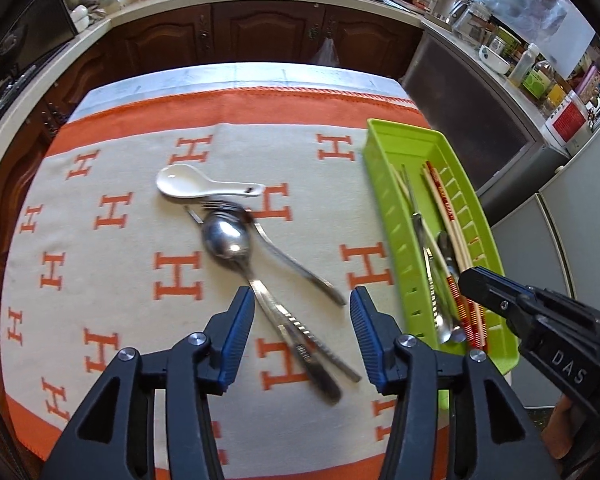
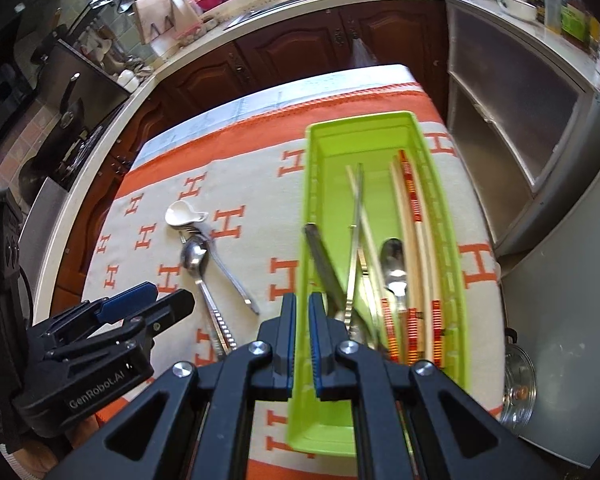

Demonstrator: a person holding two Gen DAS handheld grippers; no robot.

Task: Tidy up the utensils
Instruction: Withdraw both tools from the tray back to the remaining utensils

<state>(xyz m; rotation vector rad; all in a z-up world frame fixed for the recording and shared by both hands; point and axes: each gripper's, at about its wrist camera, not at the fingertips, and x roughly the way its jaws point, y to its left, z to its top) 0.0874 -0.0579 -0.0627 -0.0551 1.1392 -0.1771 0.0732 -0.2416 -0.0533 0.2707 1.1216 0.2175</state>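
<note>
A lime green tray (image 1: pixel 384 136) (image 2: pixel 364 120) lies on the right of the cloth and holds chopsticks (image 1: pixel 444 200) (image 2: pixel 414 216), a metal spoon (image 2: pixel 394 258) and other cutlery. My right gripper (image 2: pixel 302 300) is shut on the tray's left wall (image 2: pixel 302 264). My left gripper (image 1: pixel 302 300) is open above the handles of a steel spoon (image 1: pixel 226 236) (image 2: pixel 194 256) and a knife (image 1: pixel 316 340). A fork (image 1: pixel 284 256) (image 2: pixel 232 276) crosses beside them. A white ceramic spoon (image 1: pixel 196 184) (image 2: pixel 182 212) lies farther back.
The table carries a beige cloth with orange H marks (image 1: pixel 178 276). Wooden cabinets (image 1: pixel 260 36) and a cluttered counter stand behind. A grey cabinet (image 2: pixel 512 128) and a pot lid (image 2: pixel 518 392) sit to the right.
</note>
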